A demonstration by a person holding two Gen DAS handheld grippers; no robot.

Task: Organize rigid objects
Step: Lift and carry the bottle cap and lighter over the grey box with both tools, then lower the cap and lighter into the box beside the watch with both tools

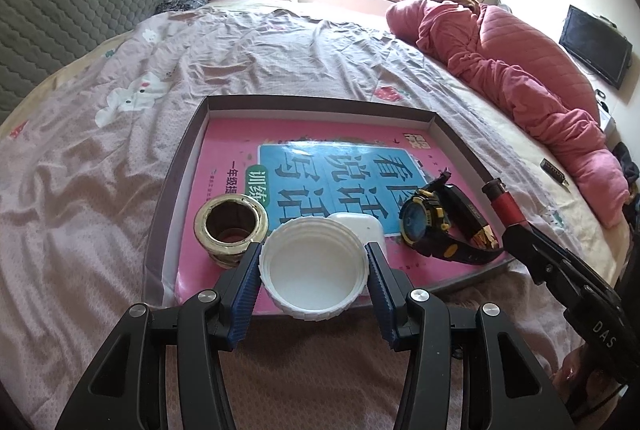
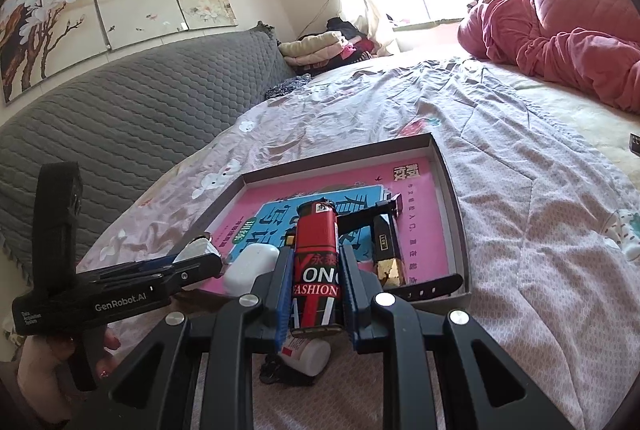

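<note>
Left gripper (image 1: 314, 262) clamps a white ribbed lid (image 1: 314, 270) over the shallow box's (image 1: 320, 101) near edge, while the right gripper (image 2: 316, 294) pinches a red lighter (image 2: 316, 262) lengthwise, both evidently poised for deposit among the items collected inside.

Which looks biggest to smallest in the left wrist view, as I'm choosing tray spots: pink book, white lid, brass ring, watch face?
1. Pink book, by far.
2. White lid, though nearness to the camera inflates it.
3. Brass ring.
4. Watch face, close to the ring; unsure.
</note>
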